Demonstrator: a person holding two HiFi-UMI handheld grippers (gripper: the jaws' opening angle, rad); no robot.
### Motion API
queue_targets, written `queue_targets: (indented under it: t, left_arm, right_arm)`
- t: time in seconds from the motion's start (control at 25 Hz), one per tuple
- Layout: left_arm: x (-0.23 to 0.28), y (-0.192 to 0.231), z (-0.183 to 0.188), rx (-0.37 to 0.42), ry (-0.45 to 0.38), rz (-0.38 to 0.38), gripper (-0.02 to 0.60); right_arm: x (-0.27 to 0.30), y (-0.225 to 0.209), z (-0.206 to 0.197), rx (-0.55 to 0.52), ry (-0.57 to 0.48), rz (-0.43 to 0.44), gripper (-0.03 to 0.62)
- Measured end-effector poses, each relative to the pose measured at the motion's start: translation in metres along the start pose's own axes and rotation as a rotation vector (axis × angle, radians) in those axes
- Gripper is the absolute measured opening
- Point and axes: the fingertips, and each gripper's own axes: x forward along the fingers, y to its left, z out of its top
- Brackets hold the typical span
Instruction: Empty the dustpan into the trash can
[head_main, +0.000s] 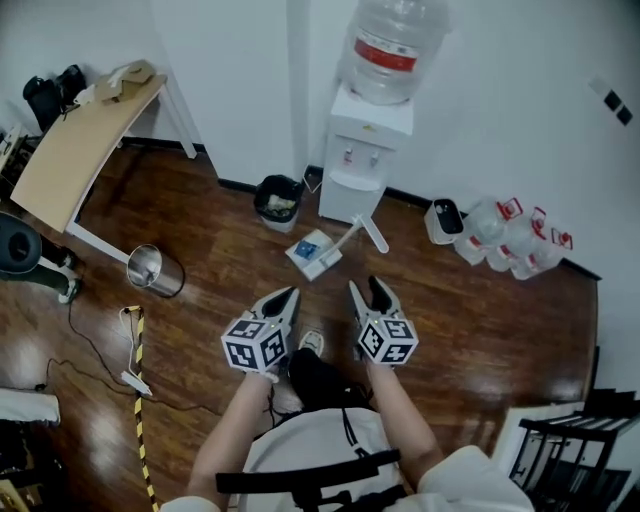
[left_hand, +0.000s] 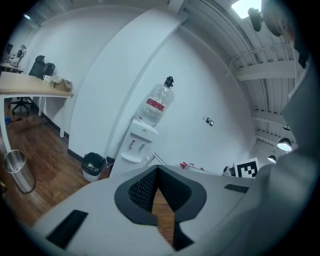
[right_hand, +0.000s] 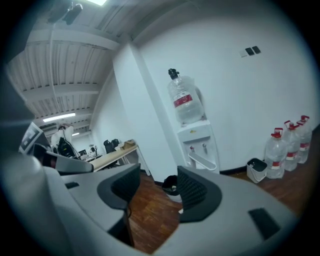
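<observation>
Left gripper: jaws closed, tips meeting, only a thin wedge of floor showing behind them, nothing held. Right gripper: jaws partly apart, nothing between them, just floor and the trash can seen through the gap. In the head view both grippers are held side by side low in front of the person, pointing to 12 o'clock, close together but not touching. Dustpan is on the wood floor at 12 o'clock from the jaws, near but clear of both; it is white with a blue patch and its long handle runs off toward 2 o'clock. Neither gripper touches it. The trash can is black, upright against the wall at 11 o'clock from the dustpan, with some light rubbish inside. Water dispenser with a big bottle on top stands just beside the can, at its 3 o'clock. Further out: a round metal bin at 9 o'clock from the dustpan, tilted over; a wooden tabletop at 10 o'clock; a cluster of water jugs by the wall at 3 o'clock, a small white bin next to them.
</observation>
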Motion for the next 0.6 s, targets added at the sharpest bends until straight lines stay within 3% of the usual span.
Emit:
queue_targets:
  t: [0.32, 0.6]
  left_arm:
    - [0.089, 0.04, 0.03, 0.002, 0.1, -0.06, -0.006]
    - [0.129, 0.068, 0.028, 0.026, 0.167, -0.072, -0.006]
  right_arm:
    - [0.081, -0.029, -0.005, 0.034, 0.02, -0.093, 0.261]
    - [0.115, -0.041, -0.016, 0.048, 0.049, -0.157, 0.26]
